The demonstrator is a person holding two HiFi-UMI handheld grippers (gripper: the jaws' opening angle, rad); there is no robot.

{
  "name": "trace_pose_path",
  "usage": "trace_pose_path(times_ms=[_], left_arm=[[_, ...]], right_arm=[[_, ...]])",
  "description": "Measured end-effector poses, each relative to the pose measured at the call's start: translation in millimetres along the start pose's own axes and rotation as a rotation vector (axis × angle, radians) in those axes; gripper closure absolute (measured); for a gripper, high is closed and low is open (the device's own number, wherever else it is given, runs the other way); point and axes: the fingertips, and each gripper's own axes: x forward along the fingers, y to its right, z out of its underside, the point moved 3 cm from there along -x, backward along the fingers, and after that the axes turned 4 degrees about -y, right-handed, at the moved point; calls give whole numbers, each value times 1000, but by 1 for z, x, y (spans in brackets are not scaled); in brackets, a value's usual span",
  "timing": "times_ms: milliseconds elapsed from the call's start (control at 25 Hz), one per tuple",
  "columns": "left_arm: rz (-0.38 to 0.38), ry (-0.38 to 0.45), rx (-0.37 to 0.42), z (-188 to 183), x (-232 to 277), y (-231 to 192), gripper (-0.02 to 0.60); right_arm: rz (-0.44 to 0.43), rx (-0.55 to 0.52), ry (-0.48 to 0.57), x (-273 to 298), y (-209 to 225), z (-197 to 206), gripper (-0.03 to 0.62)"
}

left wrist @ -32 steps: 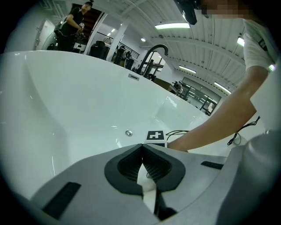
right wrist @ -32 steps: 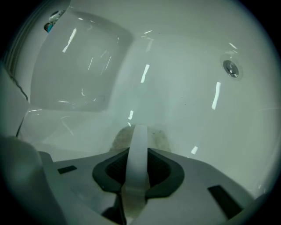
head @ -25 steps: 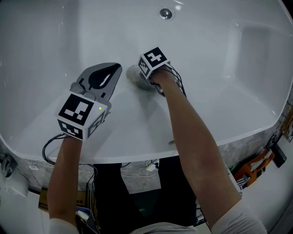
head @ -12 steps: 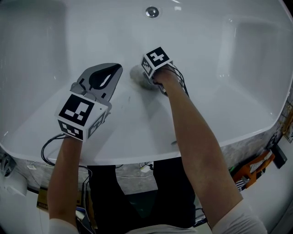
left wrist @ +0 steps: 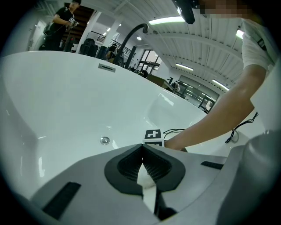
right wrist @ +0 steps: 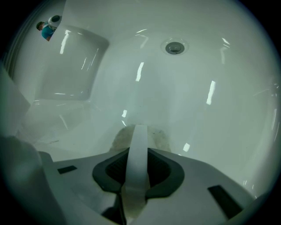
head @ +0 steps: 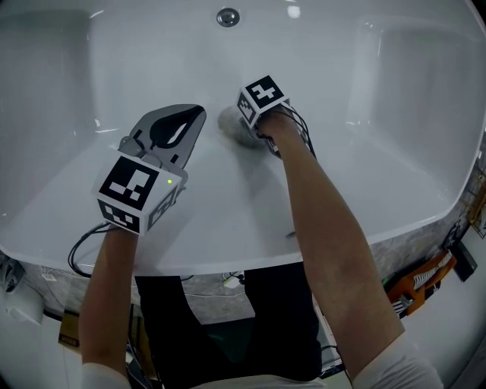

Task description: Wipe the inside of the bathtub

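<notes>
The white bathtub (head: 364, 114) fills the head view, its drain (head: 228, 17) at the top. My right gripper (head: 247, 128) is low inside the tub, shut on the white handle (right wrist: 139, 136) of a grey scrub pad (head: 230, 120). In the right gripper view that pad (right wrist: 117, 137) presses flat on the tub wall just past the jaws (right wrist: 138, 153), with the drain (right wrist: 174, 47) further on. My left gripper (head: 199, 112) hovers over the tub's near slope, left of the pad, shut with nothing in it (left wrist: 142, 146).
The tub's near rim (head: 228, 262) runs under both forearms. Cables and an orange tool (head: 421, 273) lie below the rim at the right. A dark faucet (left wrist: 131, 33) and an overflow plate (left wrist: 106, 67) sit on the far side. A person (left wrist: 61, 22) stands in the background.
The drain has slid left and up in the head view while the right gripper and pad stay mid-frame, so the pad now sits further right of the drain. The left gripper has held still.
</notes>
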Motion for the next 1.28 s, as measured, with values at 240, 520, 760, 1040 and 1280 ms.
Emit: trace_pose_path(times_ms=[240, 520, 760, 1040, 1280], left_arm=[[19, -6, 21, -13, 25, 28, 569], [35, -15, 39, -25, 55, 52, 569], [63, -30, 65, -34, 82, 77, 569], [77, -27, 74, -44, 105, 98, 570], [96, -39, 85, -48, 124, 114, 569]], right_arm=[[9, 9, 6, -12, 32, 23, 503], [6, 18, 9, -21, 67, 41, 503], [9, 37, 8, -29, 103, 61, 503], [31, 62, -3, -40, 147, 90, 503], [46, 75, -12, -47, 178, 110, 503]])
